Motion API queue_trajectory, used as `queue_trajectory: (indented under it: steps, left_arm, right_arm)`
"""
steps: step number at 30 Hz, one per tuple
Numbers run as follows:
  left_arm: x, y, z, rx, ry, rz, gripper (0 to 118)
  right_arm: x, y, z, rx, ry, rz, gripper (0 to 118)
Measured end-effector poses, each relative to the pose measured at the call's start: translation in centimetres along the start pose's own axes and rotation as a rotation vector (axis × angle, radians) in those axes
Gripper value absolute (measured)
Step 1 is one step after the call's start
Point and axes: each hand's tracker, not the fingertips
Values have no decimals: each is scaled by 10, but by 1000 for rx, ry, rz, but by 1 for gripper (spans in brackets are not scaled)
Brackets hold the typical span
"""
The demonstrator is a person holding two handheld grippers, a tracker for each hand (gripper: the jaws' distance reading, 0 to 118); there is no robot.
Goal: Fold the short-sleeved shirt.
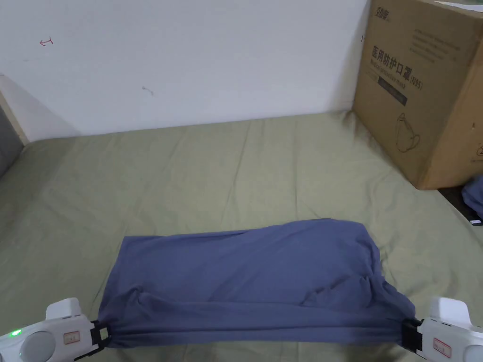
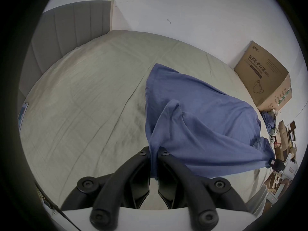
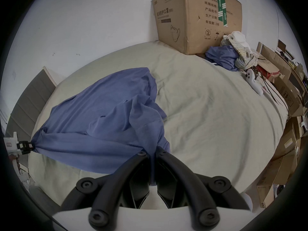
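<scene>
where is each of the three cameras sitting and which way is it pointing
Head view: on the person's head, looking down across the bed toward the wall; the left gripper and right gripper each pinch an end of the blue shirt.
Left gripper view: rides the left gripper, facing along the shirt toward the cardboard box; its own jaws are closed on cloth.
Right gripper view: rides the right gripper, facing the opposite way along the shirt; its own jaws are closed on cloth.
Shared: each gripper view shows the other gripper at the shirt's far end.
</scene>
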Motion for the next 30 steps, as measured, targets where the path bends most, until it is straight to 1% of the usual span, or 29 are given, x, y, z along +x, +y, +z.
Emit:
queue_trajectory:
  steps: [3, 6, 9, 13, 16, 17, 19, 20, 21, 22, 23, 24, 27, 30]
  left_arm:
    - [-6, -22, 12, -15, -10, 3, 5]
    - [-11, -45, 17, -41, 1, 6, 5]
    - [-16, -61, 15, -65, 20, 17, 5]
    - [-15, -66, -4, -118, 57, 9, 5]
    - [-6, -66, -12, -153, 87, 3, 6]
    - [-4, -65, -10, -148, 97, 3, 8]
    - [2, -63, -5, -142, 121, -1, 36]
    - [5, -62, -2, -141, 128, -7, 55]
    - [7, -61, 5, -128, 124, -12, 80]
    - [12, -58, 13, -80, 99, -21, 94]
    - [16, -55, 24, -29, 77, -23, 100]
    - [23, -51, 37, 22, 58, -24, 100]
    - [41, -34, 70, 150, 3, -40, 100]
    - [60, -20, 104, 325, -40, -68, 101]
  right_arm:
    - [11, -16, 4, -26, 11, -1, 3]
    - [11, -33, 6, -69, -4, 19, 3]
    - [13, -46, -5, -125, -19, 12, 3]
    - [10, -53, -21, -178, -46, 18, 3]
    - [0, -49, -17, -180, -63, 27, 3]
    - [-6, -48, -9, -179, -63, 26, 4]
    - [-10, -43, 5, -163, -60, 1, 8]
    - [-13, -38, 12, -145, -66, -2, 15]
    - [-16, -32, 20, -116, -66, 3, 41]
    - [-21, -25, 31, -69, -64, 24, 67]
    - [-26, -17, 41, -29, -59, 40, 84]
    - [-32, -10, 51, 22, -53, 46, 89]
    - [-43, 17, 78, 170, -28, 76, 89]
    - [-58, 39, 104, 328, 16, 108, 89]
